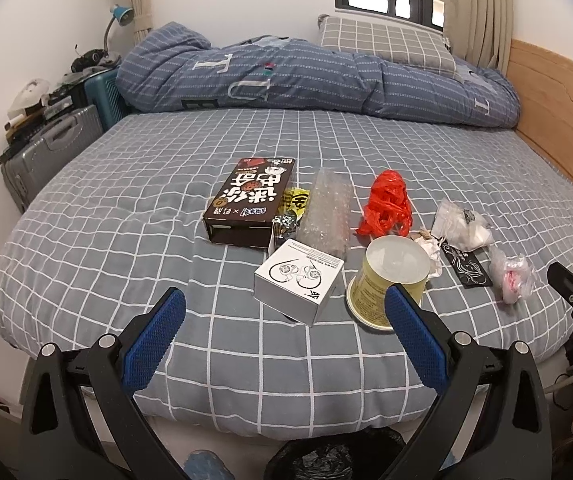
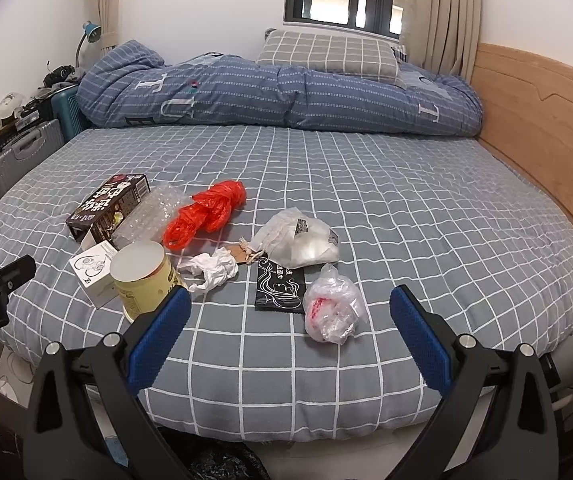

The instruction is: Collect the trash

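Crinkling red plastic bag (image 2: pixel 205 209) (glossy) beside ribbed bubble wrap (image 2: pixel 148 216).

open left tongs (image 1: pixel 285 312) hover over white box (image 1: pixel 298 281) on bed (image 1: pixel 126 220).

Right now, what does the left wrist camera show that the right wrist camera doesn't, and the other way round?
Only the left wrist view shows the yellow wrapper between the brown box and the bubble wrap, plus the open left gripper head-on. Only the right wrist view shows the crumpled white tissue in full and the open right gripper head-on. Both share the red plastic bag, yellow cup, white earphone box, black sachet and checked bed sheet.
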